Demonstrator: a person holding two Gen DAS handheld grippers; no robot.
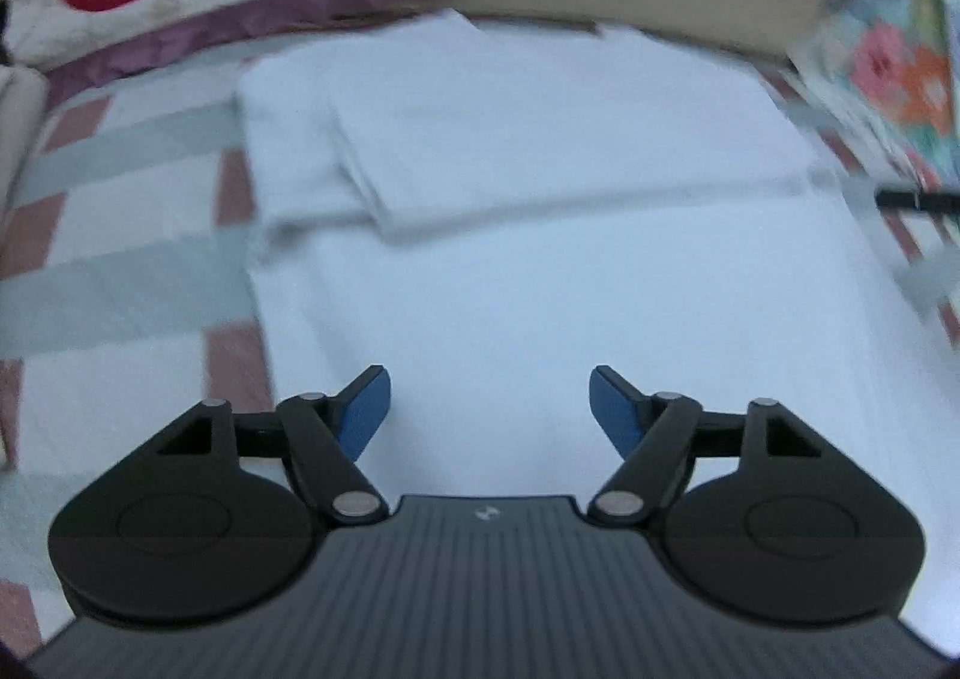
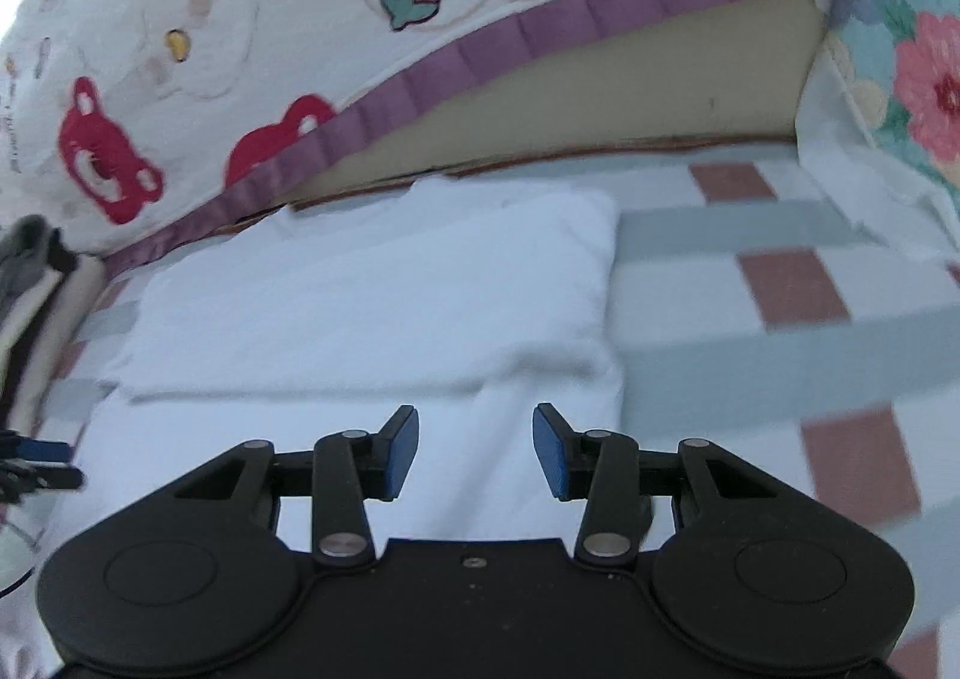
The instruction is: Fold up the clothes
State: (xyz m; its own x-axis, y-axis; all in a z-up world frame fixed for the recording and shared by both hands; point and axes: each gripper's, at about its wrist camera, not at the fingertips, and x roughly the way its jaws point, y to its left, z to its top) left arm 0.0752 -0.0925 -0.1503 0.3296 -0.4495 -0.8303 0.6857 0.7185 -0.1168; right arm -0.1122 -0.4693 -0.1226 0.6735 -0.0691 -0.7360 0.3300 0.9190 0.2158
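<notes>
- Left gripper [image 1: 490, 409]: blue pads spread wide apart, nothing held between them; it is hung over the near part of the white garment [image 1: 540, 271].
- Right gripper [image 2: 476, 451]: blue pads also apart, nothing gripped; it is held just above the garment's [image 2: 372, 307] near right part.
- Garment is laid flat on the checked sheet [image 1: 120, 271], roughly centred ahead of both grippers.
- In the left view a folded-over layer [image 1: 540, 138] is seen on the far half of the garment, its lower edge running across as a raised step; a second narrower fold edge is seen at its left.
- In the right view the same folded layer [image 2: 384, 283] is seen as a thick band with a soft ridge just ahead of the pads; its right edge is lined up with the edge of the garment.
- Checked sheet [image 2: 780, 283]: white, grey-green and reddish-brown squares, exposed at both sides of the garment.
- Cartoon-print quilt [image 2: 240, 48] with purple trim [image 2: 480, 60] is raised along the far side, just behind the garment; a beige panel [image 2: 630, 96] is seen under the trim.
- Floral fabric [image 2: 912, 78] is bunched at the far right, apart from the garment.
- Dark and cream cloth [image 2: 36, 295] is seen at the left edge of the right view; it cannot be identified.
- Both frames are slightly blurred.
</notes>
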